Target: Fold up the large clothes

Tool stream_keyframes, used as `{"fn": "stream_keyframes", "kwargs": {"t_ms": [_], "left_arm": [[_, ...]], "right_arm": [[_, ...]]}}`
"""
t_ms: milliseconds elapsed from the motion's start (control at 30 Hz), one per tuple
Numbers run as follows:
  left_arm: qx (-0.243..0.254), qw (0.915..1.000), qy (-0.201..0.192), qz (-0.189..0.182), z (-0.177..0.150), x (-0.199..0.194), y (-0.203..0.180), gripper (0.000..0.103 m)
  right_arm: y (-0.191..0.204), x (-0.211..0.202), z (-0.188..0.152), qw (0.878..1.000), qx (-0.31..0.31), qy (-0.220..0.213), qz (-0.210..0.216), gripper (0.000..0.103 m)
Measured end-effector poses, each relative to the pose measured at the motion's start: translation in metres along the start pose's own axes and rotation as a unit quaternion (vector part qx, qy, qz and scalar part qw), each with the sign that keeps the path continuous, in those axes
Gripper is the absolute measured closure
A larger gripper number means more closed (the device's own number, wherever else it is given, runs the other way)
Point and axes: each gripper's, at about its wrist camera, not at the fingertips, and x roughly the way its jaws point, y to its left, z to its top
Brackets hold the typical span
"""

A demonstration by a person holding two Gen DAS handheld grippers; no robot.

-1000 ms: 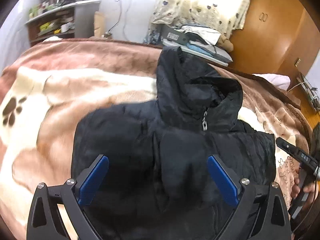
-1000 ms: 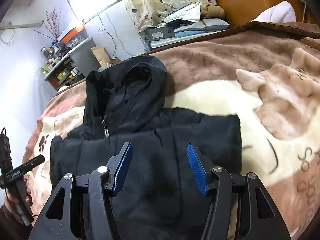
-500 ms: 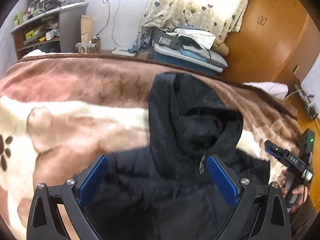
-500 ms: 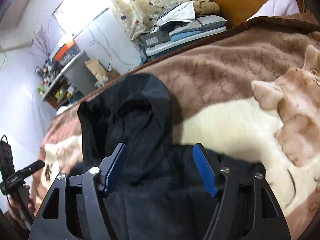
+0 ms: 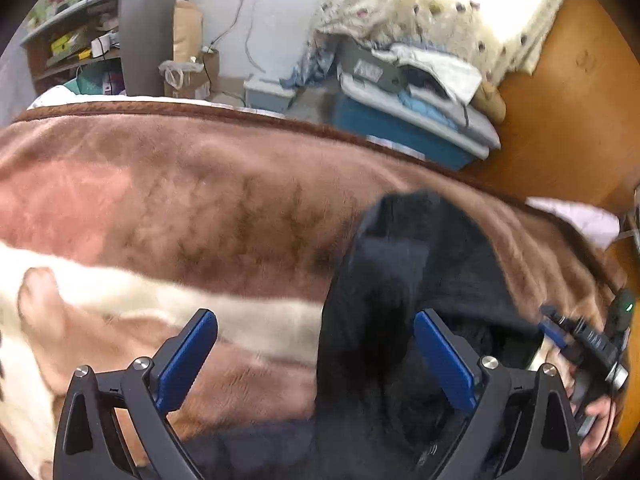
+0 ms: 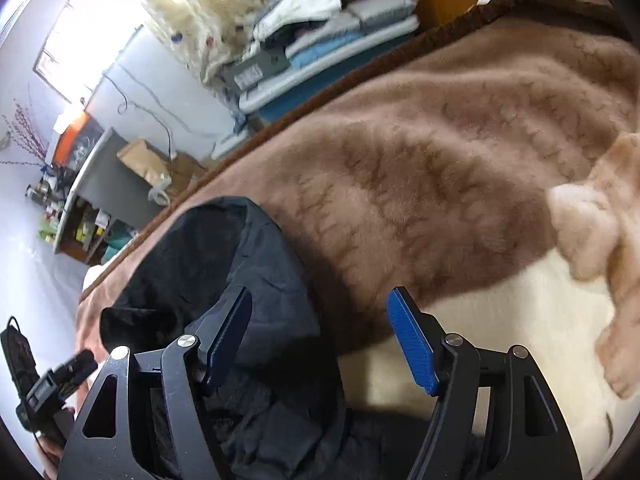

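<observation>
Both tools, the left tool (image 5: 316, 354) and right tool (image 6: 320, 340), hang wide and empty over the black jacket's hood (image 5: 412, 264) on the bed's blanket (image 6: 440, 168) (slippery-looking fabric); a shallow pinch could let the hood slide free and spoil the fold.

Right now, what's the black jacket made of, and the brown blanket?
The jacket looks like thin synthetic shell cloth, maybe nylon: smooth, matte, with fine crinkles. The blanket looks like thick plush fleece: fuzzy pile with brushed ridges, soft sheen, and printed cream patches.
</observation>
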Motion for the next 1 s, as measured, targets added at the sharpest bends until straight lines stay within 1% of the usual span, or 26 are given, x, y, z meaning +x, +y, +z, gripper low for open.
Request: {"fn": "stream_keyframes", "kwargs": {"t_ms": [33,100,167,200,233,267,300,333,367,400,467,500,533,567,633,667,700,733,767,800,867,967,1000], "left_arm": [[-0.007,1.0000,-0.001,-0.003,0.004,0.004,0.000,0.003],[-0.015,0.9999,0.003,-0.003,0.008,0.014,-0.001,0.003],[-0.025,0.9996,0.010,-0.002,0.012,0.026,0.000,0.003],[-0.030,0.9995,0.011,0.006,0.014,0.032,0.000,0.003],[-0.037,0.9991,0.011,0.014,0.016,0.036,0.001,0.003],[-0.037,0.9992,0.013,0.011,0.017,0.041,0.000,0.003],[-0.030,0.9992,0.019,0.020,0.018,0.047,-0.003,0.003],[-0.025,0.9991,0.022,0.027,0.018,0.050,-0.005,0.003],[-0.017,0.9989,0.028,0.032,0.020,0.055,-0.007,0.003],[-0.013,0.9986,0.034,0.038,0.019,0.059,-0.009,0.003],[-0.016,0.9981,0.044,0.040,0.018,0.069,-0.013,0.005],[-0.017,0.9977,0.049,0.043,0.016,0.072,-0.014,0.011],[-0.015,0.9977,0.054,0.038,0.014,0.075,-0.016,0.026],[-0.010,0.9975,0.060,0.038,0.011,0.078,-0.017,0.036],[0.004,0.9960,0.069,0.056,0.004,0.083,-0.020,0.076],[0.009,0.9953,0.077,0.057,0.001,0.085,-0.020,0.086],[0.010,0.9951,0.079,0.059,-0.001,0.085,-0.020,0.091],[0.011,0.9957,0.071,0.058,-0.003,0.082,-0.020,0.096],[0.011,0.9964,0.065,0.054,-0.005,0.078,-0.020,0.098],[0.011,0.9975,0.052,0.047,-0.007,0.071,-0.020,0.099],[0.018,0.9982,0.039,0.043,-0.012,0.062,-0.020,0.099],[0.029,0.9987,0.022,0.037,-0.022,0.044,-0.018,0.100],[0.030,0.9989,0.012,0.034,-0.026,0.037,-0.017,0.100]], "right_arm": [[0.000,0.008,0.002,1.000,-0.001,0.010,0.010,0.032],[0.000,0.018,0.002,1.000,-0.007,0.015,0.005,0.032],[-0.002,0.031,-0.001,0.999,-0.006,0.032,0.000,0.032],[-0.003,0.038,-0.002,0.999,-0.004,0.042,-0.002,0.032],[-0.005,0.044,-0.004,0.999,-0.003,0.051,-0.004,0.038],[-0.005,0.046,-0.006,0.999,-0.004,0.049,-0.006,0.046],[-0.003,0.046,-0.007,0.999,-0.006,0.047,-0.006,0.061],[-0.002,0.048,-0.007,0.999,-0.011,0.049,-0.005,0.067],[0.001,0.049,-0.007,0.998,-0.018,0.053,-0.001,0.068],[0.004,0.050,-0.007,0.998,-0.030,0.056,-0.003,0.071],[0.011,0.051,-0.009,0.996,-0.064,0.056,-0.016,0.080],[0.012,0.051,-0.010,0.996,-0.073,0.056,-0.019,0.089],[0.012,0.049,-0.013,0.995,-0.080,0.056,-0.021,0.093],[0.013,0.048,-0.016,0.994,-0.086,0.055,-0.024,0.094],[0.015,0.043,-0.020,0.993,-0.104,0.043,-0.027,0.096],[0.017,0.038,-0.022,0.993,-0.113,0.033,-0.026,0.097],[0.020,0.035,-0.022,0.992,-0.121,0.026,-0.027,0.097],[0.022,0.030,-0.023,0.991,-0.130,0.017,-0.026,0.097],[0.024,0.026,-0.024,0.990,-0.138,0.009,-0.026,0.097],[0.027,0.020,-0.026,0.989,-0.147,0.000,-0.028,0.098],[0.030,0.011,-0.030,0.986,-0.164,-0.016,-0.027,0.098],[0.035,-0.005,-0.040,0.978,-0.200,-0.037,-0.036,0.098],[0.037,-0.011,-0.043,0.974,-0.219,-0.046,-0.043,0.098]]}}
